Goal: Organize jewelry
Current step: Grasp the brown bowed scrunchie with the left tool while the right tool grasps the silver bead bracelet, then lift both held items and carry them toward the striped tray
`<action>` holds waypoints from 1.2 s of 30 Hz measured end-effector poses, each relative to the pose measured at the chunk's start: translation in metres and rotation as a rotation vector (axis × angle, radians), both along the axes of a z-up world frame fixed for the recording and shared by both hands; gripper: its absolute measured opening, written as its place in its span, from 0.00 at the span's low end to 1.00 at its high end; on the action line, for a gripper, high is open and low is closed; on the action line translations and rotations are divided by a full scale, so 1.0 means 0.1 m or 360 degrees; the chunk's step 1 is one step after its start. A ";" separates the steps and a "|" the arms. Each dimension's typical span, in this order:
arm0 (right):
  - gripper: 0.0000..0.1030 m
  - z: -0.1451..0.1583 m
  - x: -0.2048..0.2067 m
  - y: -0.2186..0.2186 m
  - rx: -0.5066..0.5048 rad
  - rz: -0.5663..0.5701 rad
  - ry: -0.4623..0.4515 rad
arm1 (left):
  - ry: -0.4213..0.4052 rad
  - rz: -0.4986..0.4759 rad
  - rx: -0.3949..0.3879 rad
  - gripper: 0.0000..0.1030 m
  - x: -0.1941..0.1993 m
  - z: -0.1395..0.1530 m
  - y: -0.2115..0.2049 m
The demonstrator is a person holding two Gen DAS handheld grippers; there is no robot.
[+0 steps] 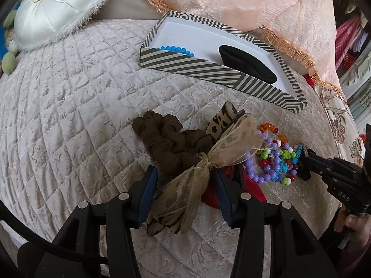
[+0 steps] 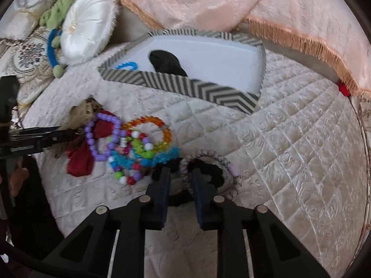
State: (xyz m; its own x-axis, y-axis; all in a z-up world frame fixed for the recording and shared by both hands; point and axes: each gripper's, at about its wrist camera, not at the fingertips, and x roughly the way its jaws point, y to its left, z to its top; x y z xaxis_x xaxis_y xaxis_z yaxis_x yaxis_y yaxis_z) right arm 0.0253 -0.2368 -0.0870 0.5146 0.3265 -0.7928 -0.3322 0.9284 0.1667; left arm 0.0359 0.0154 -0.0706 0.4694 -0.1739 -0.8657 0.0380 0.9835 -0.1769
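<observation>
My left gripper (image 1: 184, 171) stands open, its blue pads either side of a sheer tan bow (image 1: 185, 190) on the quilted bedspread. Behind the bow lies a brown scrunchie (image 1: 167, 143). To its right sits a heap of coloured bead bracelets (image 1: 271, 157), among them purple, orange and turquoise ones (image 2: 129, 143). My right gripper (image 2: 180, 171) is shut on a speckled grey-lilac hair band (image 2: 222, 164) that rings a black scrunchie (image 2: 208, 173), just right of the heap. A striped box (image 1: 208, 69) further back holds a blue bead bracelet (image 1: 176, 49) and a black scrunchie (image 1: 248, 62).
A red fabric piece (image 2: 81, 159) lies under the bracelets. A white round cushion (image 1: 58, 7) and a peach fringed blanket (image 1: 255, 4) border the far side. A blue ring with green pompoms (image 2: 52, 46) lies by the cushion. Quilt (image 2: 301, 150) stretches to the right.
</observation>
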 end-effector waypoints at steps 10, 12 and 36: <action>0.08 0.25 -0.16 -0.28 0.0250 -0.0052 -0.0068 | -0.0129 0.0016 -0.0018 0.00 -0.09 0.23 0.08; 0.08 0.36 -0.19 -0.37 0.0324 -0.0069 -0.0094 | -0.0162 0.0023 -0.0027 0.00 -0.12 0.33 0.12; 0.23 0.03 -0.04 -0.07 0.0104 -0.0023 0.0088 | -0.0264 0.0021 -0.0047 0.00 -0.28 0.69 0.11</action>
